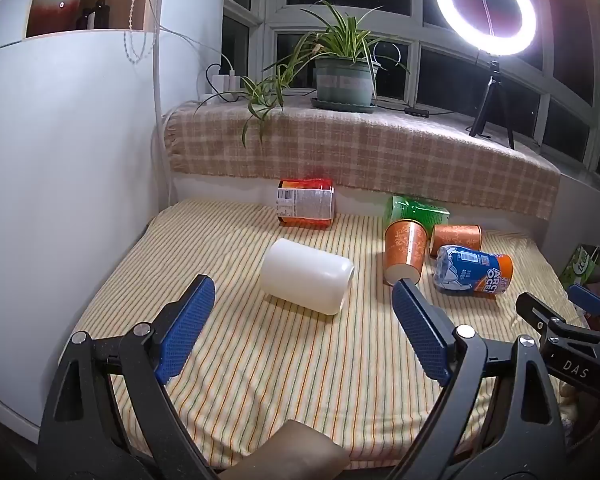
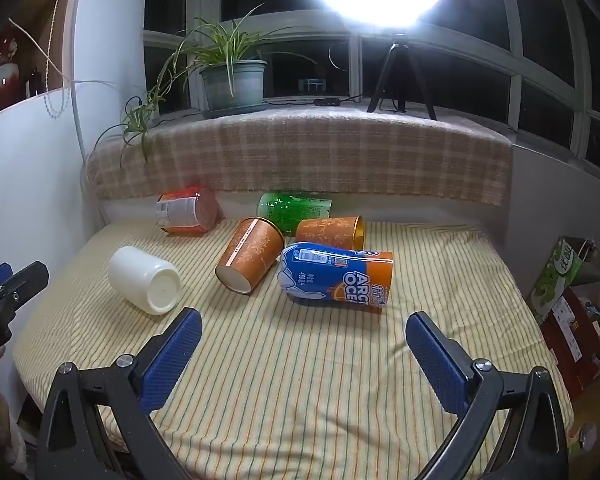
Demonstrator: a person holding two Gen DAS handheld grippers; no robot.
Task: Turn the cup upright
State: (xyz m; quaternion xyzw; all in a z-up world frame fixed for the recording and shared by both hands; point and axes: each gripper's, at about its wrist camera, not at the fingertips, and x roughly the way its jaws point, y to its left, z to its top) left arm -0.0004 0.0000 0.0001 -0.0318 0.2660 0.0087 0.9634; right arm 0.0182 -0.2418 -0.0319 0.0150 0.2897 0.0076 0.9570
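While both tongs (image 1: pixel 304 292) (image 2: pixel 304 328) gape wide, the white cup (image 1: pixel 306 276) lies sideways just beyond the left pair.

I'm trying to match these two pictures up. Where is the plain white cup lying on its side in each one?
Left wrist view: the plain white plastic cup lies near the centre, on the striped cloth, just ahead of the open fingers.
Right wrist view: it lies at centre-left, flat base toward the camera.
Shared landmark: the nearest orange patterned paper cup, to its right in both.

White cup (image 1: pixel 306 276); orange patterned cups (image 2: pixel 250 256); yellow striped cloth (image 2: pixel 300 360); blue pads (image 1: pixel 186 328).
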